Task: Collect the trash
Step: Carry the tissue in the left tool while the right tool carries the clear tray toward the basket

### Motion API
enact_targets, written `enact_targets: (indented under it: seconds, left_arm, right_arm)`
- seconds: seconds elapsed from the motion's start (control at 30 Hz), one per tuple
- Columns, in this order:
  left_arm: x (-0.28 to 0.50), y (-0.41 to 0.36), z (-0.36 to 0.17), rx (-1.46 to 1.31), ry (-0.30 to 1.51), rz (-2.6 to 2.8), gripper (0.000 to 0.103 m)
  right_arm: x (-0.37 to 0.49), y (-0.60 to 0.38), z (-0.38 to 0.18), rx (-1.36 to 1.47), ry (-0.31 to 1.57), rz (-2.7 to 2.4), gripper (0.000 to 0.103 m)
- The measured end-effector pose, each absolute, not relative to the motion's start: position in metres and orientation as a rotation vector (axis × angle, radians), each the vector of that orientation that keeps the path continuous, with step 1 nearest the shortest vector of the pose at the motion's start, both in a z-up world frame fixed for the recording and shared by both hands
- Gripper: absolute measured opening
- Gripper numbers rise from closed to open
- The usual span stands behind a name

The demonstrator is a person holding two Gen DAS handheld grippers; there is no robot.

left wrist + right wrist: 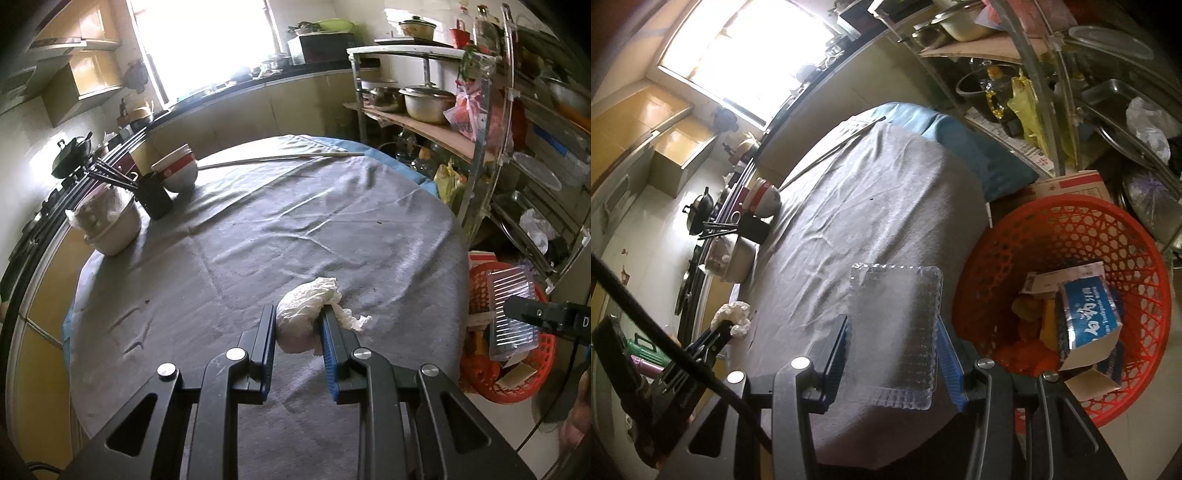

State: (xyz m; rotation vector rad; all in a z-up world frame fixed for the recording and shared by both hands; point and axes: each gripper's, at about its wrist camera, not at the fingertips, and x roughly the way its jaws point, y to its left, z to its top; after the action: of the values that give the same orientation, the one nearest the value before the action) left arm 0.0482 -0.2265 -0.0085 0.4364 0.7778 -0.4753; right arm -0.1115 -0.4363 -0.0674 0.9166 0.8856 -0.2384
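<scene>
The crumpled white tissue wad (pixel 308 314) sits low and center in the left wrist view, on the gray tablecloth (pixel 258 229), and the left gripper (pixel 299 325) has its jaws closed in around it, pinching the middle. It looks featherlight and squishy, so I'd guess a grab across the fat part holds fine, though loose tails could tear. The right gripper (pixel 892 332) is clamped on a clear plastic clamshell tray (pixel 895 325), mid-frame in its own view: thin, slick, flexy, probably crackles if squeezed hard. The red mesh basket (pixel 1071 258) with a toothpaste box (pixel 1086 317) sits at right.
</scene>
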Motion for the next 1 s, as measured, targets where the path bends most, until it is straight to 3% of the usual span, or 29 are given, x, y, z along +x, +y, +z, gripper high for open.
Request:
enact_targets:
  seconds: [1.0]
  left_arm:
    - [0.026, -0.276, -0.016, 0.514, 0.776, -0.570, 0.024]
  right_arm:
    - [-0.148, -0.473, -0.077, 0.971, 0.844, -0.324, 0.049]
